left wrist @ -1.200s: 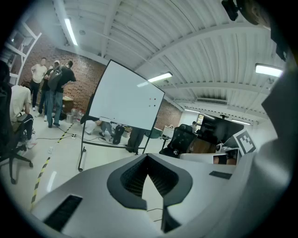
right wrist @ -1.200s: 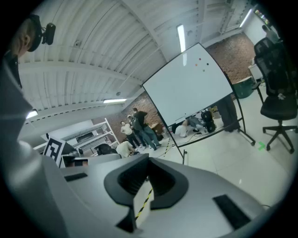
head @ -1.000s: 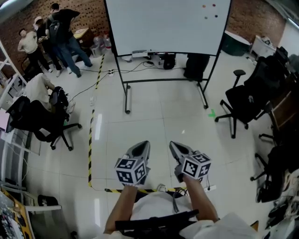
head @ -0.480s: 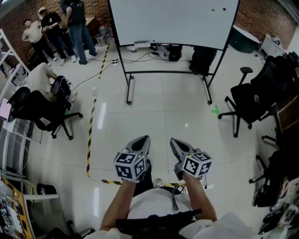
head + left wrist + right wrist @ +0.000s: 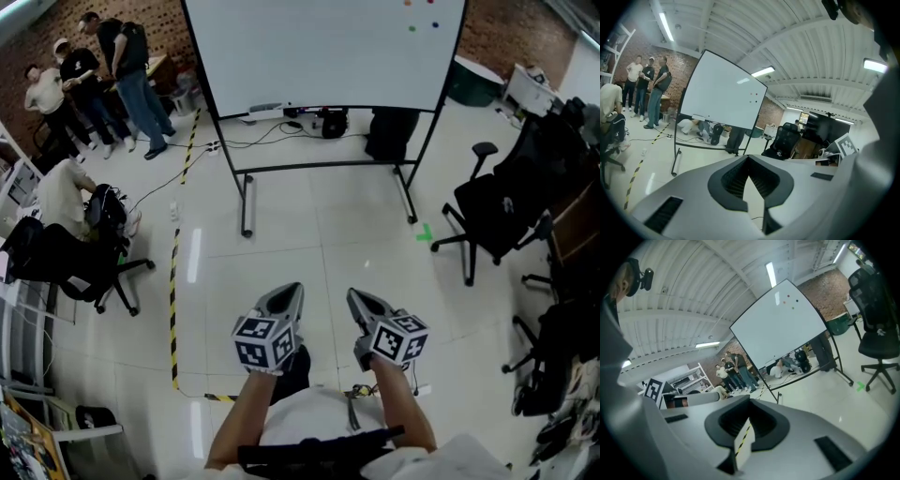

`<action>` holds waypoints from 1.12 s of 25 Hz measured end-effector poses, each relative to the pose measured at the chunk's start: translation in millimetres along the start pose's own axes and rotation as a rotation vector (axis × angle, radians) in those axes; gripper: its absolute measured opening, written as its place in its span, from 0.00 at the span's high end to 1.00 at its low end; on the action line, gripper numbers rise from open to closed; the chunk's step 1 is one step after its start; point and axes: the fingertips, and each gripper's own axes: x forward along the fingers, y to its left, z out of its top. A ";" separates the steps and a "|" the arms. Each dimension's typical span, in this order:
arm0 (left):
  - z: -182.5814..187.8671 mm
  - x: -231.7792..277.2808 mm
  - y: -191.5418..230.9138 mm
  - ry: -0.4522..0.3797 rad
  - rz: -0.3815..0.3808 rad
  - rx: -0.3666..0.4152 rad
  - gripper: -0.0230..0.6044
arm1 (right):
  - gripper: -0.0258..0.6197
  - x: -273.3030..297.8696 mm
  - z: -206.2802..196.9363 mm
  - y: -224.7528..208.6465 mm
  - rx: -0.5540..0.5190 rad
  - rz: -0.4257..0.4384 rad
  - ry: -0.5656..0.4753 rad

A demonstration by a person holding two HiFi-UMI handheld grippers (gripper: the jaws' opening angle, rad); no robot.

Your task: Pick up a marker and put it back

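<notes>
White whiteboard (image 5: 323,52) stands ahead of left gripper (image 5: 289,292) and right gripper (image 5: 355,296); only gripper views confirm both jaw pairs closed, empty.

Glossy tile floor (image 5: 309,248) — whiteboard (image 5: 319,56) standing on it, chairs (image 5: 492,211) either side, striped tape (image 5: 173,300) — cables (image 5: 178,175).

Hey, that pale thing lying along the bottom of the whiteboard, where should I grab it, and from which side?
Probably across the middle of the pale thing, coming from the front and slightly above: it lies lengthwise against the whiteboard, so the back is blocked. Too small to tell whether it's a marker. The left gripper and right gripper are shut; open one first.
</notes>
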 end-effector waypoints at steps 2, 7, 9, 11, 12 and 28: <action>13.8 15.3 17.3 -0.002 -0.005 -0.003 0.97 | 0.95 24.7 12.5 -5.3 -0.004 -0.005 0.003; 51.7 50.4 70.2 0.003 -0.001 -0.022 0.97 | 0.95 90.9 46.9 -5.2 -0.012 0.003 0.006; 69.4 65.3 88.6 0.004 -0.008 -0.019 0.97 | 0.95 115.1 61.3 -8.3 -0.006 -0.004 -0.001; 86.5 79.7 107.9 0.002 -0.015 -0.020 0.97 | 0.95 140.0 75.3 -11.0 -0.005 -0.010 -0.008; 94.4 86.0 117.9 0.000 -0.018 -0.021 0.97 | 0.95 152.7 81.9 -11.5 -0.007 -0.013 -0.010; 156.8 153.0 229.7 -0.001 -0.006 -0.051 0.97 | 0.95 291.6 132.2 -22.4 -0.034 -0.014 0.019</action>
